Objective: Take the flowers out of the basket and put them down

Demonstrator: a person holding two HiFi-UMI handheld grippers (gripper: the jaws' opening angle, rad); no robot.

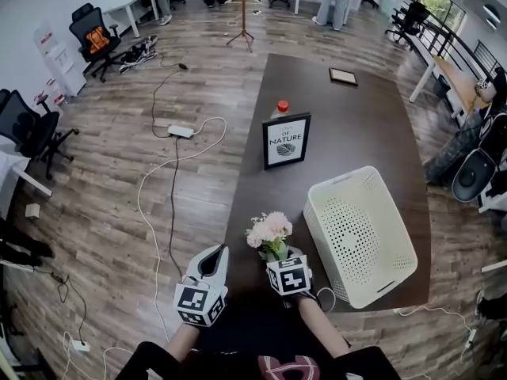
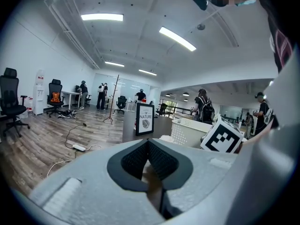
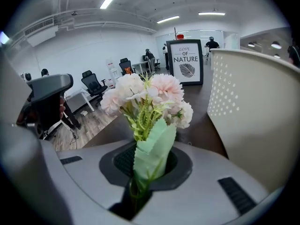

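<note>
Right hand-held gripper (image 3: 145,168) clamped the pink bouquet (image 3: 149,96) beside the white basket (image 1: 360,236); let go upright, it looked likely to topple. Left hand-held gripper (image 2: 149,147) sat closed, empty.

A framed sign (image 1: 286,141) stands upright on the dark desk (image 1: 372,133), with a red-capped bottle (image 1: 282,107) just behind it and a small frame (image 1: 343,76) lying flat farther back. A power strip (image 1: 181,131) and cables lie on the wooden floor (image 1: 119,172).
</note>
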